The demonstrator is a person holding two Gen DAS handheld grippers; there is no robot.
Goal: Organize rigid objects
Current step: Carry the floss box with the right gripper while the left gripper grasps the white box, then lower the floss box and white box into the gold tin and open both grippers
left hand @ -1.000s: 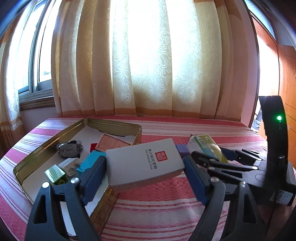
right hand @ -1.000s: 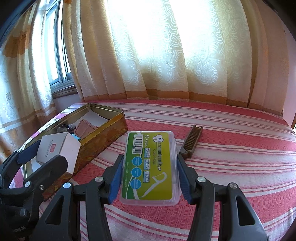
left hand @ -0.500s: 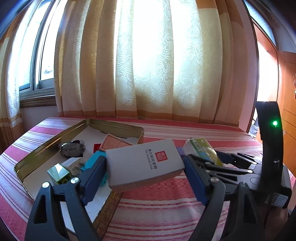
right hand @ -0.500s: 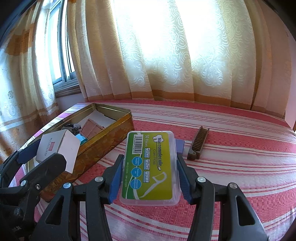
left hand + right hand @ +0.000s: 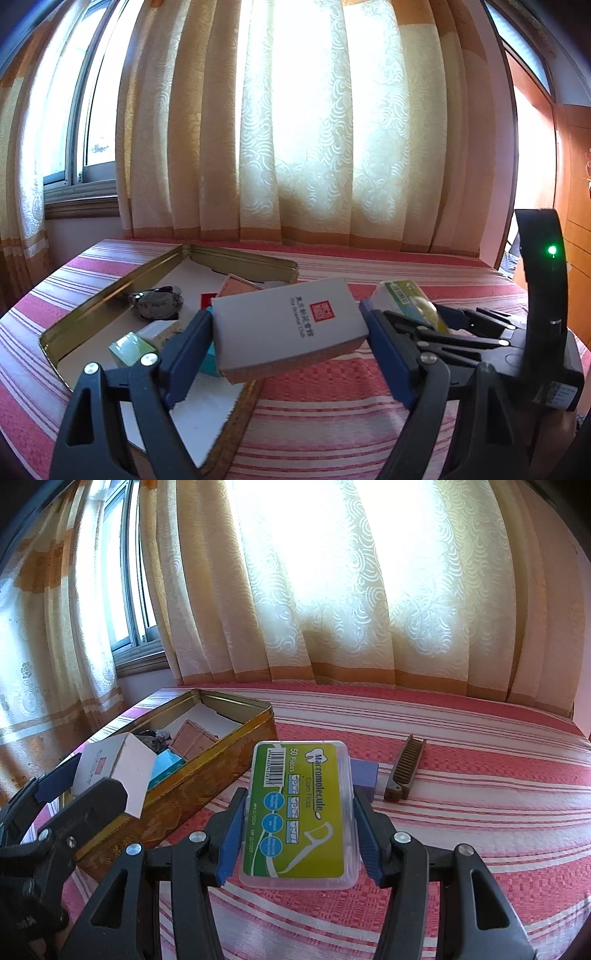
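— Materials first: what do the two tools hold?

— Left hand-held gripper (image 5: pixel 290 345) pinches a matte grey cardboard box (image 5: pixel 288 326) with a red seal, hanging over the near corner of the gold tin (image 5: pixel 110 291). Right hand-held gripper (image 5: pixel 297 829) clamps a clear rigid plastic floss case (image 5: pixel 299 812) with a glossy green-yellow label, above the red-striped woven bed cover (image 5: pixel 461 812).

— Any change from a second ago?

— Both views have tilted upward; the purple block (image 5: pixel 364 777) at one o'clock of the case is now uncovered.

— And the tin?

— Rectangular, shiny metal, white-lined. Inside: a pink flat box (image 5: pixel 240 286), a dark crumpled item (image 5: pixel 157 302), a small green cube (image 5: pixel 131 347), a teal piece (image 5: pixel 164 770). A brown ribbed comb (image 5: pixel 404 768) lies on the cover at two o'clock.
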